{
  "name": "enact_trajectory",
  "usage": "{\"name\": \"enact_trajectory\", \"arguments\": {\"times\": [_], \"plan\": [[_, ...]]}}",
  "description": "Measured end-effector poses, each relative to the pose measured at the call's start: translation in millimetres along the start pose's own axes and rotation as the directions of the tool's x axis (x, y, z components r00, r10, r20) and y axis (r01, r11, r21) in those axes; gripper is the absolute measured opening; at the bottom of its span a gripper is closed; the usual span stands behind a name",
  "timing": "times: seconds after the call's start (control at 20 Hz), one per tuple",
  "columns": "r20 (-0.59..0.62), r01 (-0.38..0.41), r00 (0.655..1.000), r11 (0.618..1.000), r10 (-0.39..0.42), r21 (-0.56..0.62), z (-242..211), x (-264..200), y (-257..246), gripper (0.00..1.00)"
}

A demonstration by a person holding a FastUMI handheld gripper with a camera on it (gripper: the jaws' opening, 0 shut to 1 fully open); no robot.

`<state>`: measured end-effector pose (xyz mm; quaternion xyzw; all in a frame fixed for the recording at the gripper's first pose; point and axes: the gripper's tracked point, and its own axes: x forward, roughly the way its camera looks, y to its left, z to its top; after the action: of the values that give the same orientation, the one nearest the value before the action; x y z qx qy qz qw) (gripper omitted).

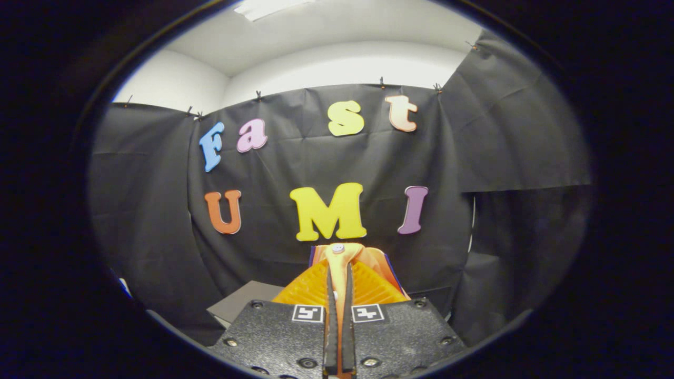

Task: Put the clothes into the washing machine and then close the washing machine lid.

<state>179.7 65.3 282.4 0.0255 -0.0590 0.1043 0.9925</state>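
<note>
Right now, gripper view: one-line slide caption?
Gripper shut on orange garment, lifted before the black booth wall.

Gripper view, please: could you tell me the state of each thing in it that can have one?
Tongs: shut on the garment, both fingers pressing a thin fold.
Garment: orange cloth with a button, pinched between the fingers, lifted in front of the booth wall.
Grey box: beyond the fingers to one side, low down, too little visible to tell its state.
</note>
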Motion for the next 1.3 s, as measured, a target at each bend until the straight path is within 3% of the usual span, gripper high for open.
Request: {"name": "enact_trajectory", "arguments": {"times": [0.35,0.7,1.3], "plan": [[-0.068,0.027,0.997,1.000,-0.026,0.004,-19,31,-75,0.06],[-0.238,0.019,0.971,1.000,-0.012,0.025,-101,94,-122,0.06],[-0.543,0.045,0.839,0.997,-0.008,0.056,-276,161,-155,0.06]]}}
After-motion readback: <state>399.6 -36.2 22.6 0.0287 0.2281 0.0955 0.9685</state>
